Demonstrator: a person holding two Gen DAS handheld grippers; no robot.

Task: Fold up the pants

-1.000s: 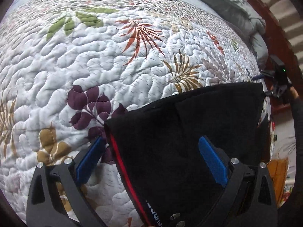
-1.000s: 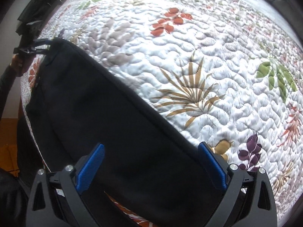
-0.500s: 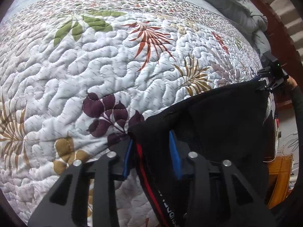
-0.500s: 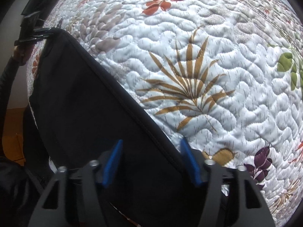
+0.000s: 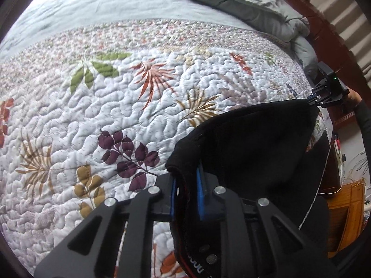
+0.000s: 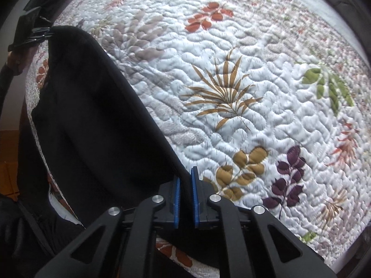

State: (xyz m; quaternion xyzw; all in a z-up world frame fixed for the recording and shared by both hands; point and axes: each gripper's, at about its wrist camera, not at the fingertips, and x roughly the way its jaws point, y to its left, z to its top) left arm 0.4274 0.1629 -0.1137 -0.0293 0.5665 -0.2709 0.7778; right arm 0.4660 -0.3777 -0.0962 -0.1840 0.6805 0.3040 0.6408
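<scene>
Across the leaf-print quilt (image 5: 97, 115), I hold black pants (image 5: 255, 143) stretched between my two tongs.

On the quilt's near edge the pants lie lifted at both ends; my left gripper (image 5: 186, 192) has its blue pads (image 5: 199, 194) pinched together on one corner of the dark cloth, where a thin red stripe (image 5: 185, 197) runs between them; my right gripper (image 6: 185, 194) is likewise clamped on the opposite corner, its blue pads nearly meeting with the fabric's edge squeezed between; from the right wrist view the pants (image 6: 92, 120) sag in a dark sling toward the quilt's (image 6: 231, 64) near side, part of the cloth hanging over that edge; beyond the quilt's far side lies a rumpled grey duvet (image 5: 243, 7); past its right edge stands an orange wooden cabinet (image 5: 345, 210).
</scene>
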